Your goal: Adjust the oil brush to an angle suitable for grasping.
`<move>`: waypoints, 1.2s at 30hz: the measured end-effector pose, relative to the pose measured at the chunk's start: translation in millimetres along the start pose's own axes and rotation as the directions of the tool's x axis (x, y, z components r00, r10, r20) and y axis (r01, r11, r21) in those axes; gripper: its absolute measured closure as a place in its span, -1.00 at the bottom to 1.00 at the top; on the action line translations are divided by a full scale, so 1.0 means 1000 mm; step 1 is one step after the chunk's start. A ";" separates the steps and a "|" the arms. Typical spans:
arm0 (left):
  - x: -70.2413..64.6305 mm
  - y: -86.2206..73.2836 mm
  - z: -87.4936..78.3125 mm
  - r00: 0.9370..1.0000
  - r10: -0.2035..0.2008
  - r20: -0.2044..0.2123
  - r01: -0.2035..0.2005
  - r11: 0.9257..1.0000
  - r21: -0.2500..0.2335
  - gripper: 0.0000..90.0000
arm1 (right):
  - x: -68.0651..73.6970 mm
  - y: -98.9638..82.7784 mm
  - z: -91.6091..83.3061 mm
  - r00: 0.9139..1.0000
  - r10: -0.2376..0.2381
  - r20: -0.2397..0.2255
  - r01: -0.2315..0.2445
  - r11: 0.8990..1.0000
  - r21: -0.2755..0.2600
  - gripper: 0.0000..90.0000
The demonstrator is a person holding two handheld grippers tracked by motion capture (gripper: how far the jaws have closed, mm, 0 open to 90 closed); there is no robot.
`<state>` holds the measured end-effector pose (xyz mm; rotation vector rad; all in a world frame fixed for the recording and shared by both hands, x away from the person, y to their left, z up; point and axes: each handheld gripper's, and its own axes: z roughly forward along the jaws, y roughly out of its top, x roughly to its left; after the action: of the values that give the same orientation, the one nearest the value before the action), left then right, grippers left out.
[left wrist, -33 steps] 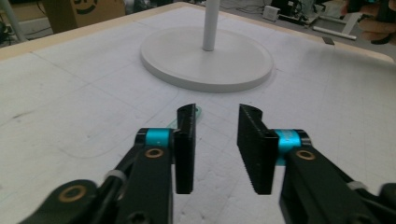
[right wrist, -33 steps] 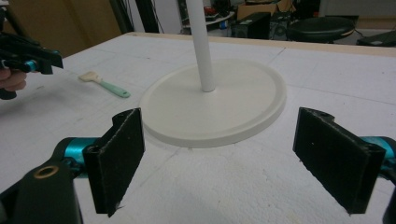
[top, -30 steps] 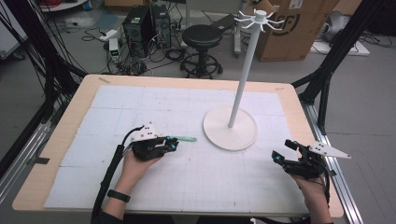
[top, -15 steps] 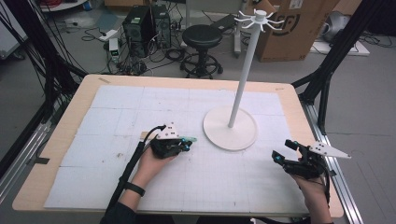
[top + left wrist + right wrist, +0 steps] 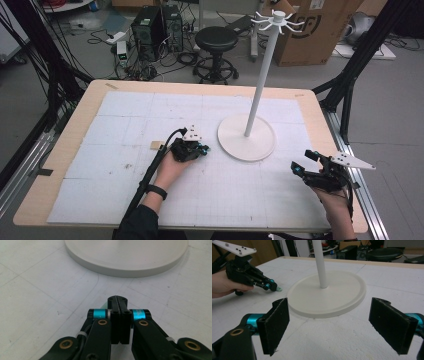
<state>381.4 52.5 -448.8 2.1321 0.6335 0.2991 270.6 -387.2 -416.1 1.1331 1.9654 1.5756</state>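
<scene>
A small, thin pale-green piece sits pinched in my left gripper, jaws pressed together on it low over the white surface, just short of the white stand's round base. It looks light and perhaps soft, so I judge a grip by its end should do. My right gripper waits near the surface's edge, jaws apart.
</scene>
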 end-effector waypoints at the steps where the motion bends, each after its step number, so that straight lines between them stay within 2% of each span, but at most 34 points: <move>1: 0.001 0.003 0.003 1.000 0.006 -0.019 -0.005 1.000 0.010 0.99 | 0.000 0.000 0.000 1.000 0.003 -0.001 -0.003 1.000 0.001 -0.65; 3: 0.002 0.005 0.005 1.000 0.005 -0.025 -0.004 1.000 0.019 0.99 | 0.001 0.000 0.000 1.000 0.005 -0.001 -0.005 1.000 0.002 -0.64; 5: 0.003 0.008 0.009 0.998 0.002 -0.059 0.000 1.000 0.024 0.99 | 0.001 0.000 0.000 1.000 0.005 -0.001 -0.005 1.000 0.002 -0.65; 7: 0.005 0.009 0.011 0.997 -0.005 -0.074 0.007 1.000 0.021 0.99 | 0.001 0.000 0.000 1.000 0.007 0.000 -0.007 1.000 0.004 -0.65; 9: 0.010 0.010 0.013 0.994 -0.027 -0.107 0.029 0.999 0.020 0.99 | 0.001 0.000 0.000 1.000 0.003 -0.003 -0.003 1.000 0.002 -0.64; 10: 0.010 0.010 0.013 0.994 -0.027 -0.107 0.029 0.999 0.020 0.99 | 0.001 0.000 0.000 1.000 0.003 -0.003 -0.003 1.000 0.002 -0.64; 11: 0.013 0.011 0.014 0.993 -0.043 -0.110 0.046 0.999 0.025 0.99 | 0.001 0.000 0.000 1.000 0.002 -0.003 -0.002 1.000 0.002 -0.64; 12: 0.016 0.014 0.015 0.990 -0.045 -0.133 0.050 0.998 0.038 0.99 | 0.001 -0.001 0.000 1.000 0.008 -0.005 -0.008 1.000 0.004 -0.64; 17: 0.023 0.017 0.018 0.986 -0.060 -0.157 0.068 0.997 0.044 0.99 | 0.000 -0.001 -0.001 1.000 0.005 -0.003 -0.005 1.000 0.006 -0.65; 21: 0.031 0.014 0.018 0.980 -0.117 -0.159 0.120 0.993 0.009 0.99 | 0.000 -0.002 -0.002 1.000 0.007 -0.004 -0.007 1.000 0.006 -0.64; 22: 0.031 0.014 0.018 0.980 -0.117 -0.159 0.120 0.993 0.009 0.99 | 0.000 -0.002 -0.002 1.000 0.007 -0.004 -0.007 1.000 0.006 -0.64; 24: 0.032 0.015 0.012 0.976 -0.131 -0.175 0.132 0.991 -0.005 0.89 | 0.001 -0.002 -0.001 1.000 0.007 -0.006 -0.007 1.000 0.012 -0.64; 25: 0.032 0.015 0.012 0.976 -0.131 -0.175 0.132 0.991 -0.005 0.78 | 0.001 -0.002 -0.001 1.000 0.007 -0.006 -0.007 1.000 0.012 -0.64; 26: 0.032 0.018 0.004 0.973 -0.153 -0.173 0.150 0.988 -0.031 0.69 | 0.000 -0.003 -0.002 1.000 0.003 -0.006 -0.003 1.000 0.010 -0.64; 28: 0.032 0.019 -0.002 0.971 -0.158 -0.178 0.153 0.987 -0.039 0.59 | 0.000 -0.003 -0.002 1.000 0.006 -0.005 -0.006 1.000 0.011 -0.64; 29: 0.031 0.020 -0.008 0.968 -0.161 -0.190 0.154 0.987 -0.054 0.59 | -0.001 -0.003 -0.003 1.000 0.004 -0.003 -0.004 1.000 0.007 -0.65; 31: 0.028 0.021 -0.024 0.959 -0.178 -0.219 0.157 0.981 -0.111 0.41 | -0.001 -0.003 -0.003 1.000 0.009 -0.002 -0.009 1.000 0.005 -0.64; 32: 0.028 0.021 -0.033 0.958 -0.188 -0.218 0.160 0.977 -0.141 0.37 | -0.001 -0.003 -0.004 1.000 0.010 -0.002 -0.010 1.000 0.008 -0.65; 33: 0.028 0.019 -0.044 0.956 -0.207 -0.209 0.171 0.969 -0.178 0.33 | -0.001 -0.003 -0.004 1.000 0.009 -0.001 -0.009 1.000 0.008 -0.64; 35: 0.028 0.016 -0.062 0.956 -0.212 -0.204 0.171 0.964 -0.204 0.15 | 0.000 -0.004 -0.004 1.000 0.006 -0.001 -0.006 1.000 0.009 -0.64; 36: 0.028 0.015 -0.067 0.957 -0.206 -0.206 0.163 0.964 -0.208 0.11 | 0.000 -0.004 -0.004 1.000 0.004 0.001 -0.004 1.000 0.011 -0.64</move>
<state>381.0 106.1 -397.6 1.8556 0.8942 0.4831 266.4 -390.0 -418.5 1.1432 1.9747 1.5675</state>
